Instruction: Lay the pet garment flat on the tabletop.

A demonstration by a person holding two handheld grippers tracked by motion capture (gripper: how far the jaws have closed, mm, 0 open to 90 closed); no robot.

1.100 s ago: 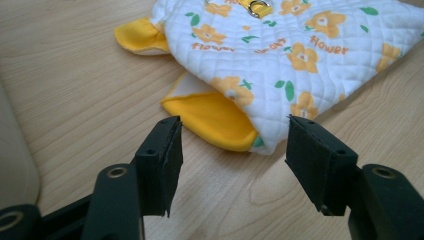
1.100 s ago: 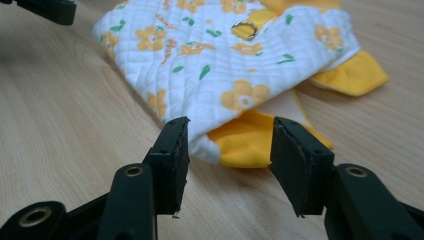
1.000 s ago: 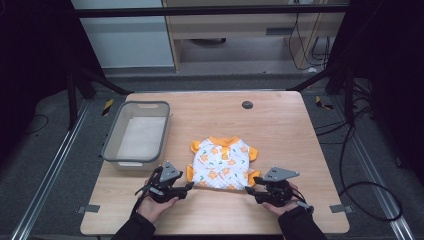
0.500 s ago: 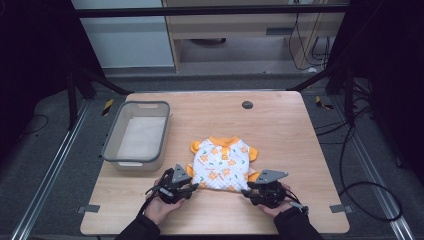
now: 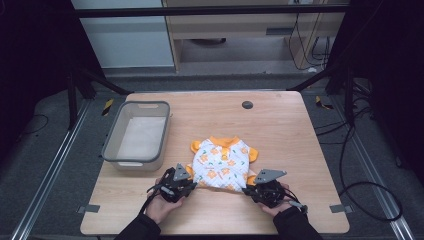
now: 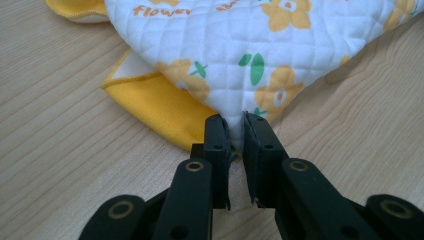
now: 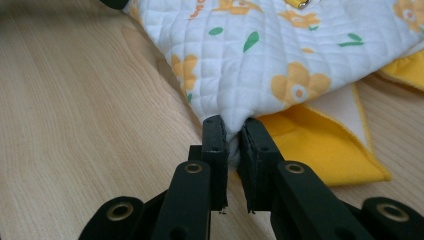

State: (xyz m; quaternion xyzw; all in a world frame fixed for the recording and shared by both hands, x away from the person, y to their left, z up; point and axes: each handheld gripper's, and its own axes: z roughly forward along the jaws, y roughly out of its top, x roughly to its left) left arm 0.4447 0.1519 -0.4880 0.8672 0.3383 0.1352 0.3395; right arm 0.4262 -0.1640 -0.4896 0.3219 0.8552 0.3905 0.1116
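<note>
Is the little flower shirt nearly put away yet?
Not yet. Both near corners of the white quilted shirt with orange flowers are pinched: the left hand-held gripper and right hand-held gripper have just closed. It lies on the wooden table; the grey plastic bin waits.

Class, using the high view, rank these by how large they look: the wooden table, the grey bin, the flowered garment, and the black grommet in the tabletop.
1. wooden table
2. grey bin
3. flowered garment, only somewhat smaller than the bin as it lies
4. black grommet, by far the smallest
</note>
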